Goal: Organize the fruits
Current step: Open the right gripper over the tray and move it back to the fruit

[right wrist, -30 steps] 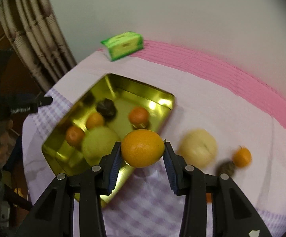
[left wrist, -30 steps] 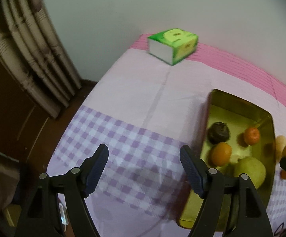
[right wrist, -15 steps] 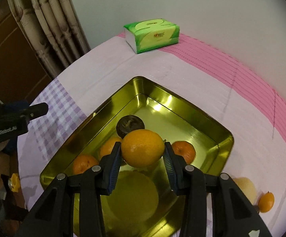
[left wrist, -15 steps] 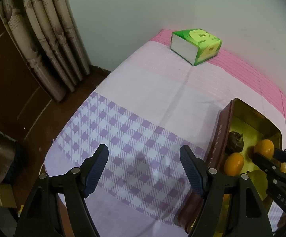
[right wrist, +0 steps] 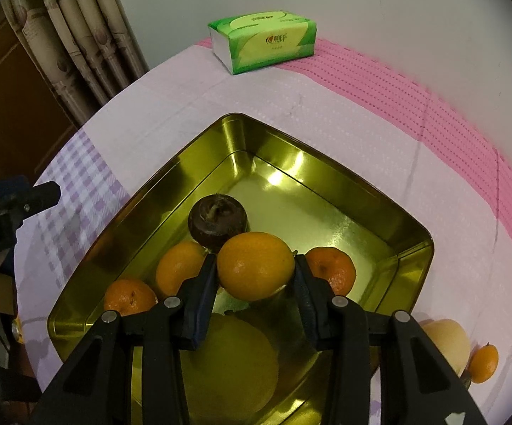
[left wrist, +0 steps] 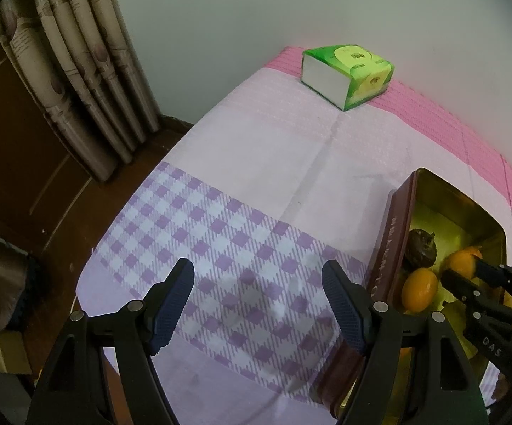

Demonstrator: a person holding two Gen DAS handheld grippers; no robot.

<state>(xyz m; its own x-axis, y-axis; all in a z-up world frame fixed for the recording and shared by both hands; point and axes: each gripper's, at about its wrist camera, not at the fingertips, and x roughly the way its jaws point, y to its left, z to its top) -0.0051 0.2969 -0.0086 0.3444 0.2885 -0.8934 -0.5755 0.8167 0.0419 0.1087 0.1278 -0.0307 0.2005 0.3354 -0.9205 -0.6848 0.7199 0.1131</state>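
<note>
My right gripper (right wrist: 256, 278) is shut on a large orange (right wrist: 256, 265) and holds it low over the gold tin tray (right wrist: 326, 163). In the tray lie a dark round fruit (right wrist: 217, 221), three smaller oranges such as the one at the right (right wrist: 332, 269), and a yellow-green pear (right wrist: 227, 364). A pale pear (right wrist: 445, 341) and a small tangerine (right wrist: 484, 363) sit on the cloth right of the tray. My left gripper (left wrist: 257, 304) stands open above the purple checked cloth, left of the tray (left wrist: 394, 233), with nothing between its fingers.
A green tissue box (left wrist: 348, 74) stands at the far end of the table by the wall. Curtains (left wrist: 79, 71) hang beyond the table's left edge, with dark floor below. The tablecloth's pink band (right wrist: 415, 85) runs along the wall side.
My right gripper carried the orange leftward from beside the tray to over its middle and sank lower. The left wrist view swung left, so the tray now sits at its right edge.
</note>
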